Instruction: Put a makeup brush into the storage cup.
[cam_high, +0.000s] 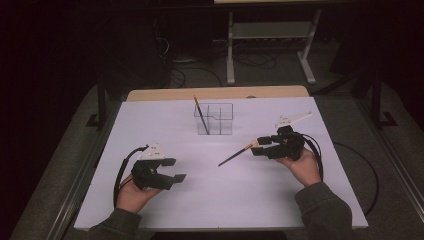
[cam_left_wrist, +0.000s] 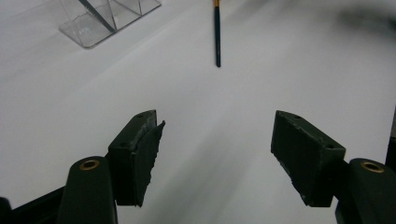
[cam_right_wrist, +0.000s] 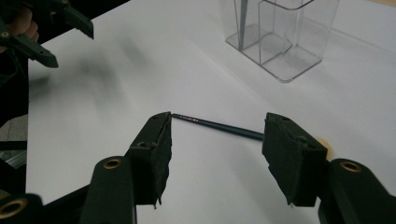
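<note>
A thin dark brush (cam_high: 234, 156) with an orange end lies on the white table (cam_high: 215, 200), right of the middle. My right gripper (cam_high: 258, 146) sits at its orange end, jaws open. In the right gripper view the brush (cam_right_wrist: 215, 125) lies on the table across the gap between the jaws of the right gripper (cam_right_wrist: 215, 144), and no pad presses on it. A clear compartment holder (cam_high: 215, 119) stands at the back middle with a second brush (cam_high: 201, 114) leaning in it. My left gripper (cam_high: 176, 169) rests open at the front left, nothing between its jaws (cam_left_wrist: 217, 140).
The left gripper view shows the lying brush (cam_left_wrist: 217, 32) ahead and the clear holder (cam_left_wrist: 107, 18) to the upper left. The right gripper view has the holder (cam_right_wrist: 285, 32) at the top right and the left gripper (cam_right_wrist: 46, 28) at the top left. Cables trail from both grippers.
</note>
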